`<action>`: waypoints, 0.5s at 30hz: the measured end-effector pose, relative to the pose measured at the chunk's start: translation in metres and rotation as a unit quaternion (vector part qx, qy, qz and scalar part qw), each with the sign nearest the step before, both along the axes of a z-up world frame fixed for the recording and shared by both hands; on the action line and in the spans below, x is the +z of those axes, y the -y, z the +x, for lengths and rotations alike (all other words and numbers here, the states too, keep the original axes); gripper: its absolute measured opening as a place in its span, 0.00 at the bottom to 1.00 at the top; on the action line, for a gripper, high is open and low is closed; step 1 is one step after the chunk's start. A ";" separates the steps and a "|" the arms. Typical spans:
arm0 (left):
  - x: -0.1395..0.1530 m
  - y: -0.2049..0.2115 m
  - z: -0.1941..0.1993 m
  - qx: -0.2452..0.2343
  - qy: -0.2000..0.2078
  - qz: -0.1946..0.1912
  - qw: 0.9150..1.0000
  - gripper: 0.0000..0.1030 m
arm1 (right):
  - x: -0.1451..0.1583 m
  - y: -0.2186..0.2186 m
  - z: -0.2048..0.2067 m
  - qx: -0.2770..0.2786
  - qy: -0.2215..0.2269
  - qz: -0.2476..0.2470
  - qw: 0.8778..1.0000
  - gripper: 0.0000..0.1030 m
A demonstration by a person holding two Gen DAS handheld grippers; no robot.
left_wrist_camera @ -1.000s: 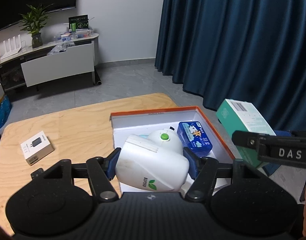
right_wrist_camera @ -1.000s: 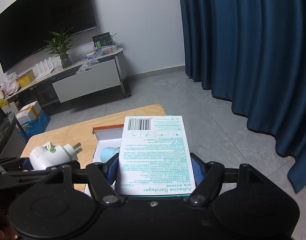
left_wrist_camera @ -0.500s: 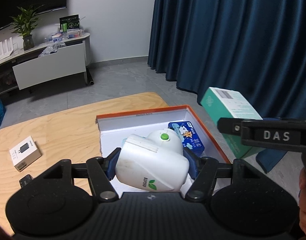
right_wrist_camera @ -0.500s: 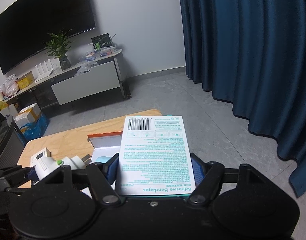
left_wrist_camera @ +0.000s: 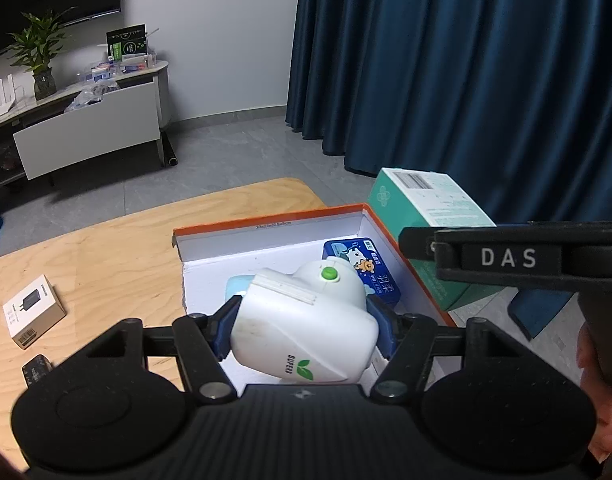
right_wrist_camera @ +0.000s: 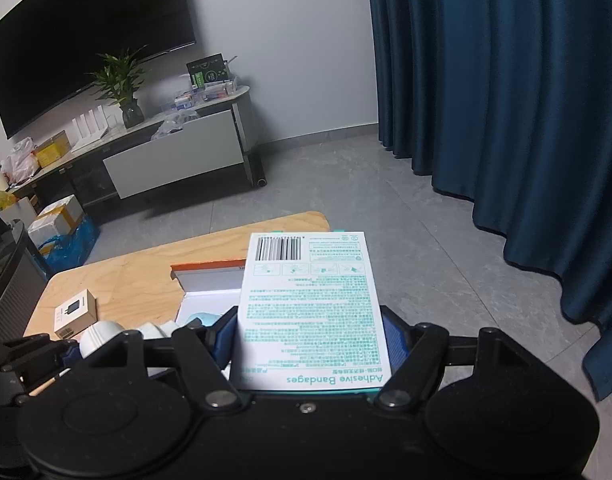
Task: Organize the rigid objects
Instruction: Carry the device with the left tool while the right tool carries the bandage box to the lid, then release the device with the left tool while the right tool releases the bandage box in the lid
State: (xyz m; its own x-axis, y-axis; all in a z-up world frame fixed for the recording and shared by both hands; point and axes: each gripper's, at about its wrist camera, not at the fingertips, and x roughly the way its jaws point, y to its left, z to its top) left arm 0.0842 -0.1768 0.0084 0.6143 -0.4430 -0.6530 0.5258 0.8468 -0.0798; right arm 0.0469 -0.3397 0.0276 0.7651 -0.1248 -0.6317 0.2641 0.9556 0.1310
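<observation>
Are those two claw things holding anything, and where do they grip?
Yes. The left gripper clamps a white plastic bottle by its sides; the right gripper clamps an adhesive bandage box by its long side edges.

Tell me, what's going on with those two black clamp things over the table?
A person is tidying loose items into an open orange-rimmed box on a wooden table. The left gripper clamps a white plastic bottle above the box, which already holds a blue pack. The right gripper clamps a box of adhesive bandages near the orange-rimmed box's right edge. A small white carton lies on the table.
</observation>
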 end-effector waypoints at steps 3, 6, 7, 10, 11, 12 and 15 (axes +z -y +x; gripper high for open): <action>-0.001 0.002 0.001 0.000 -0.001 -0.001 1.000 0.64 | -0.002 0.000 0.005 0.003 -0.003 -0.001 1.000 0.82; -0.003 0.004 0.002 -0.002 -0.004 0.000 1.000 0.64 | -0.005 0.000 0.011 0.008 -0.008 -0.001 1.000 0.82; -0.004 0.004 0.002 -0.003 -0.004 0.000 1.000 0.64 | -0.006 0.000 0.013 0.010 -0.010 0.000 1.000 0.82; -0.006 0.006 0.003 -0.005 -0.008 0.002 1.000 0.64 | -0.009 0.000 0.018 0.013 -0.016 0.000 1.000 0.82; -0.007 0.007 0.004 -0.005 -0.009 0.003 1.000 0.64 | -0.011 0.000 0.021 0.014 -0.018 0.000 1.000 0.82; -0.007 0.007 0.004 -0.006 -0.011 0.003 1.000 0.64 | -0.011 -0.001 0.023 0.015 -0.019 0.001 1.000 0.82; -0.009 0.008 0.006 -0.008 -0.013 0.003 1.000 0.64 | -0.013 -0.001 0.029 0.018 -0.022 -0.001 1.000 0.82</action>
